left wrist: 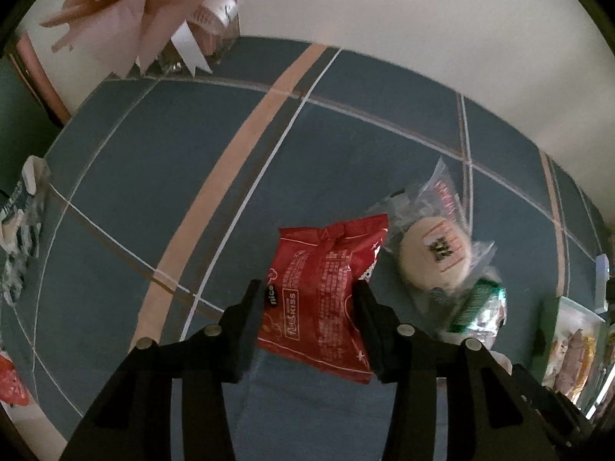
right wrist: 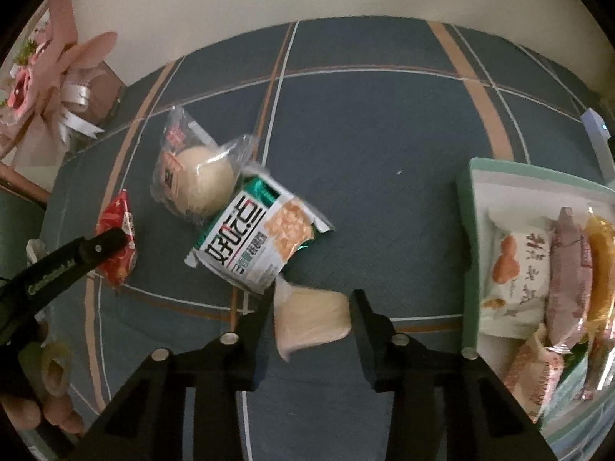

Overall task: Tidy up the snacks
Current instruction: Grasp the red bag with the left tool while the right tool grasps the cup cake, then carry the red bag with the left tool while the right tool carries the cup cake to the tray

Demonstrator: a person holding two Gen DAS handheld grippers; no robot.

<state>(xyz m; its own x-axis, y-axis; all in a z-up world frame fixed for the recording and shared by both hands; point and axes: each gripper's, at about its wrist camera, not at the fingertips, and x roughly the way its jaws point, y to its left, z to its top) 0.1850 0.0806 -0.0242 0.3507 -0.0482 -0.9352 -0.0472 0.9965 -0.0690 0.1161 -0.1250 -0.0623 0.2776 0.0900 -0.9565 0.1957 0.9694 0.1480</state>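
Observation:
On the blue plaid tablecloth (left wrist: 153, 192), a red snack packet (left wrist: 319, 288) sits between the fingers of my left gripper (left wrist: 307, 288), which is shut on its sides. The right wrist view shows the same red packet (right wrist: 119, 238) at the left, behind one left finger (right wrist: 96, 247). My right gripper (right wrist: 311, 301) is shut on a pale cake in clear wrap (right wrist: 311, 319). Just beyond it lie a green-and-white cracker packet (right wrist: 261, 238) and a round bun in clear wrap (right wrist: 200, 184). A green tray (right wrist: 469, 199) at the right holds several wrapped snacks.
A pink paper bouquet (right wrist: 50, 77) stands at the table's back left corner by the wall. A person's hand (right wrist: 50, 403) holds the left gripper. The bun (left wrist: 434, 253) and the cracker packet (left wrist: 476, 315) lie right of the red packet. Another packet (left wrist: 19, 230) lies at the left edge.

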